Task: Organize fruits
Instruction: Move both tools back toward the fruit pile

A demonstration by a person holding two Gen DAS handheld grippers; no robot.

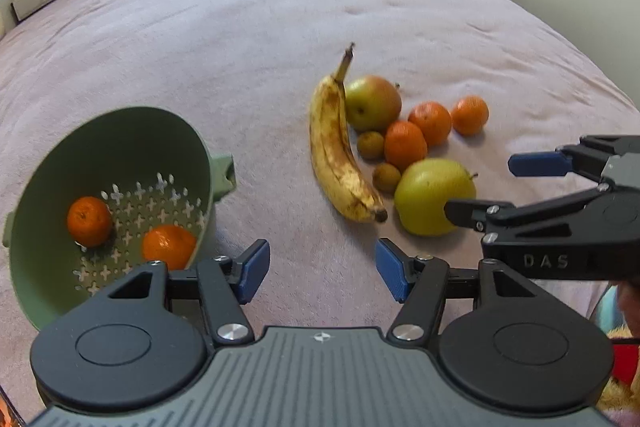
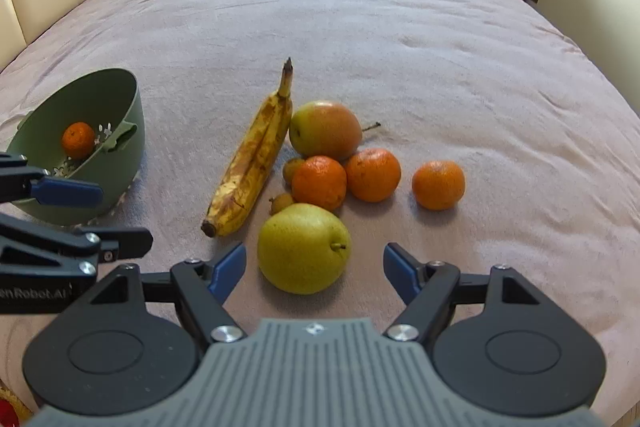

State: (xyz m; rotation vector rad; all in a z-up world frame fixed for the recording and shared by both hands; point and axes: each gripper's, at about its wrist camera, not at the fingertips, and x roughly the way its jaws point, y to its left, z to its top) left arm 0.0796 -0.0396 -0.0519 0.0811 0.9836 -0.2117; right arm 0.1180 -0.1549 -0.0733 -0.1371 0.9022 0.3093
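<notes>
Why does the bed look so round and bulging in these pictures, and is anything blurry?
Both views are fisheye: the pale pink blanket bows like a dome and the corners go black. Left wrist view: the green plastic colander has a smeared rim. Right wrist view: the yellow-green pear is fairly sharp, with soft daylight and faint shadows.

**What we cannot make out**

We see the green colander (image 2: 80, 163) partly hidden behind the left gripper (image 2: 120, 215), hiding one tangerine (image 1: 170, 245). Two small brown fruits (image 2: 292, 169) sit half-hidden; we cannot identify them.
</notes>
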